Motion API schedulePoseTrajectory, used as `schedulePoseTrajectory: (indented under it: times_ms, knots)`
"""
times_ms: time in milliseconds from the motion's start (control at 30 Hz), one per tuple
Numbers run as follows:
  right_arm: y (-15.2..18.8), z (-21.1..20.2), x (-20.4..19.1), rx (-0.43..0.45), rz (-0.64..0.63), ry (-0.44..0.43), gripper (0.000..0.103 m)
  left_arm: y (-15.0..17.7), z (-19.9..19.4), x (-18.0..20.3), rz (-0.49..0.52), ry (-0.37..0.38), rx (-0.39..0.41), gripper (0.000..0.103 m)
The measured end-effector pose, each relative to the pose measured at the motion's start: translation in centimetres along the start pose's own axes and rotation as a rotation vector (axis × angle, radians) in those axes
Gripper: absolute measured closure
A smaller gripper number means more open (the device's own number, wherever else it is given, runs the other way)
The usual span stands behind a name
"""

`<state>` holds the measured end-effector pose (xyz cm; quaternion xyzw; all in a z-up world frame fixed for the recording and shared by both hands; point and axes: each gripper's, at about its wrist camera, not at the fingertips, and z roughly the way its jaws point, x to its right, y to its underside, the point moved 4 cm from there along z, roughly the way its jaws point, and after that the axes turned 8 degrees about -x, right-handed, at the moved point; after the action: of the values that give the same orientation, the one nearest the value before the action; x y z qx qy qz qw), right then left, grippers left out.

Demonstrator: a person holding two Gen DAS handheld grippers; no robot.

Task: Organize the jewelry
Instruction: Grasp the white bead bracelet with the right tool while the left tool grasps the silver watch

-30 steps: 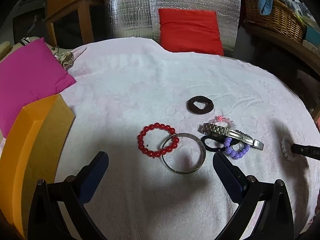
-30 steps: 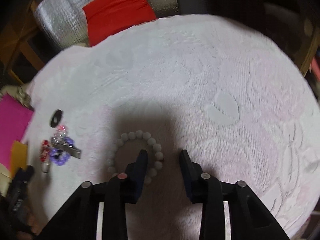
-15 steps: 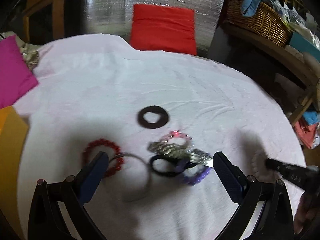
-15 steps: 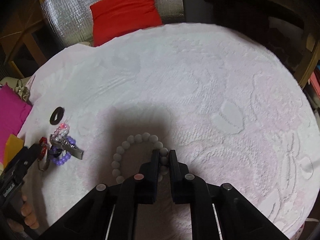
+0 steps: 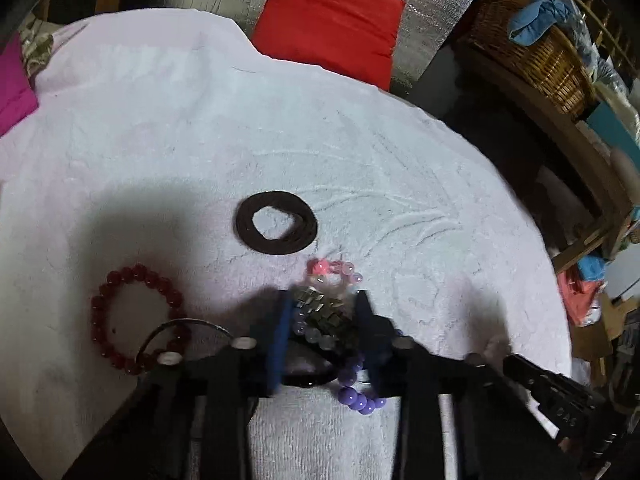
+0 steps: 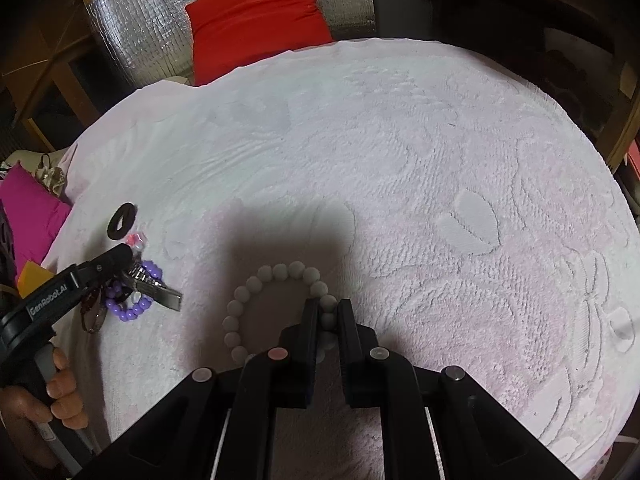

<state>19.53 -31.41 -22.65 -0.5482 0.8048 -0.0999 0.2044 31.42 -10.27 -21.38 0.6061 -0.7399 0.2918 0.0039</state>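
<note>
On the pale pink towel (image 5: 360, 152) lies a cluster: a metal watch (image 5: 320, 312), a purple bead bracelet (image 5: 356, 396), a black hair tie (image 5: 304, 376) and a pink bead bracelet (image 5: 332, 270). My left gripper (image 5: 324, 316) is closing over the cluster, and its pads touch both sides of the watch. A red bead bracelet (image 5: 136, 320) and a metal bangle (image 5: 180, 326) lie to its left. A brown fabric ring (image 5: 276, 222) lies beyond. My right gripper (image 6: 328, 312) is shut on one side of a white bead bracelet (image 6: 276, 272), which rests on the towel.
A red cushion (image 5: 328, 20) leans on a silver foil panel (image 5: 432, 4) behind the towel. A magenta cushion (image 6: 28, 208) and an orange box corner (image 6: 30, 276) sit at the left. A wicker basket (image 5: 536, 52) stands at the back right. A hand (image 6: 60, 396) holds the left gripper's handle.
My left gripper swung right from the red bracelet and bangle to the watch cluster, dropped lower, and its wide jaws came in around the watch. My right gripper closed on the white bracelet and stayed put.
</note>
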Motion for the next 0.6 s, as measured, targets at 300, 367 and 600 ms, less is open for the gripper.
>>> schedulePoseTrajectory:
  times_ms: [300, 367, 600]
  knots:
    - [0.5, -0.2, -0.1, 0.000, 0.001, -0.008, 0.092, 0.0, -4.5, 2.2, 0.107, 0.145, 0.077, 0.091]
    - [0.6, -0.3, -0.1, -0.001, 0.007, -0.013, 0.092, 0.3, -5.7, 2.6, 0.133, 0.163, 0.098, 0.091]
    - [0.7, -0.3, 0.0, -0.003, 0.024, -0.023, 0.092, -0.1, -10.2, 3.1, 0.180, 0.255, 0.218, 0.091]
